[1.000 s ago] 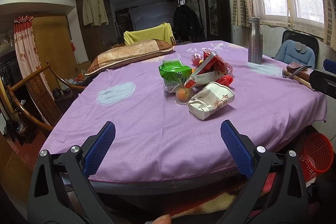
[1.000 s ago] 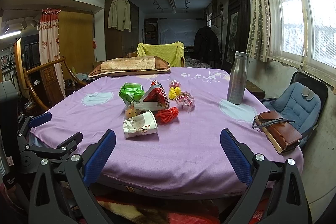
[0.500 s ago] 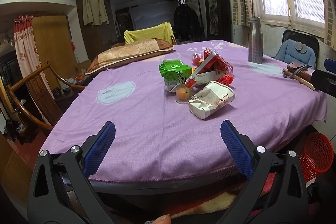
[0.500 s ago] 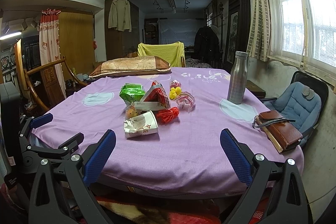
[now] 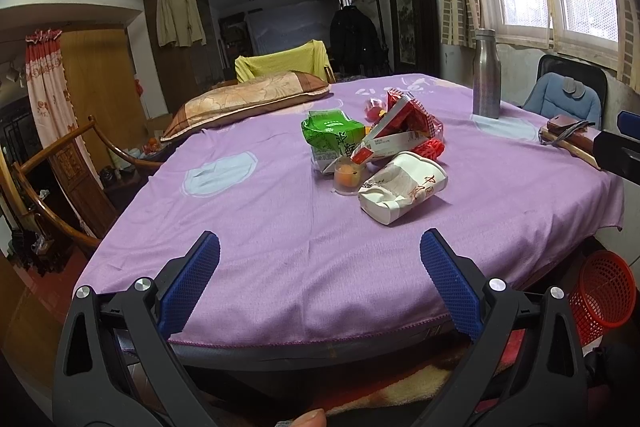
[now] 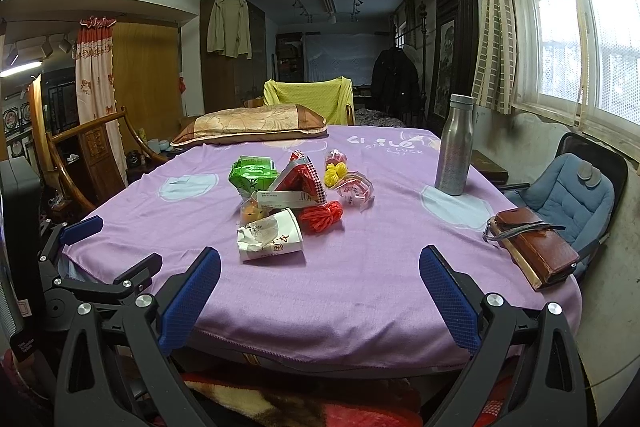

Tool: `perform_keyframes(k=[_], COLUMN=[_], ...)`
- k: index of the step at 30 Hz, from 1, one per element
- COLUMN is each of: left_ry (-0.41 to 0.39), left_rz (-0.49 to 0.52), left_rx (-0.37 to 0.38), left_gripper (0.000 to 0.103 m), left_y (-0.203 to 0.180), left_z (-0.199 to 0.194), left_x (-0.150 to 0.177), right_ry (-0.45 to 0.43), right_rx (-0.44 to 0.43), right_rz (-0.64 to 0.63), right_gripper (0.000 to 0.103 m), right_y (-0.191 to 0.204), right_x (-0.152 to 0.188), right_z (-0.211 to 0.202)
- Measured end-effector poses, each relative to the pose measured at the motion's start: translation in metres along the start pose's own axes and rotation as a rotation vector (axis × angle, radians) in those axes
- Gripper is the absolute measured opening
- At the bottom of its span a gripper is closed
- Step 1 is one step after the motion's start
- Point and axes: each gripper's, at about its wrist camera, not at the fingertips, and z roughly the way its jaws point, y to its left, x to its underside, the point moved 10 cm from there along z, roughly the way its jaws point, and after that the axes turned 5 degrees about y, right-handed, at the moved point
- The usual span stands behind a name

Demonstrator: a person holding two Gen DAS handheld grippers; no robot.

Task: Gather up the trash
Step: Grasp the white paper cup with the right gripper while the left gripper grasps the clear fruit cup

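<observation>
On purple woven cloth (image 5: 280, 251), crumpled paper cup (image 5: 402, 191), green foil packet (image 5: 332, 137) — left claw (image 5: 320, 247), right claw (image 6: 320, 263) spread, empty.

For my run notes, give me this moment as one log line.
stage: pre-grasp | left gripper: open, empty | right gripper: open, empty | cup: crushed, nearest | bin: floor, right of table

Crumpled paper cup (image 5: 402, 189) fronts clustered wrappers (image 5: 394, 131).

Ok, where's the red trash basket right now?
The red basket shows only in the left wrist view, at the lower right, on the floor below the table's right corner, beyond the left gripper's right finger.
</observation>
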Motion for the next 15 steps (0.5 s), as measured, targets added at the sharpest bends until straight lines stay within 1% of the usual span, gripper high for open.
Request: perform_keyframes(k=[4, 6, 8, 10, 13, 15], left_ry=[0.023, 0.043, 0.062, 0.072, 0.111, 0.140], left_rz=[0.013, 0.009, -0.018, -0.091, -0.146, -0.163], left_rx=[-0.009, 0.006, 0.030, 0.068, 0.077, 0.065], left_gripper=[0.096, 0.096, 0.096, 0.096, 0.096, 0.096], left_y=[0.002, 0.004, 0.010, 0.016, 0.034, 0.047], left_z=[0.008, 0.014, 0.023, 0.032, 0.047, 0.058], left_x=[0.008, 0.012, 0.016, 0.016, 0.023, 0.027], right_ry=[0.022, 0.044, 0.077, 0.116, 0.184, 0.230], right_rx=[-0.013, -0.023, -0.053, -0.095, -0.162, -0.194], right_rz=[0.004, 0.007, 0.018, 0.031, 0.031, 0.015], right_gripper=[0.097, 0.097, 0.097, 0.097, 0.097, 0.097], right_y=[0.003, 0.003, 0.006, 0.010, 0.023, 0.035], right_x=[0.006, 0.010, 0.016, 0.022, 0.031, 0.035], right_z=[0.007, 0.016, 0.029, 0.046, 0.074, 0.097])
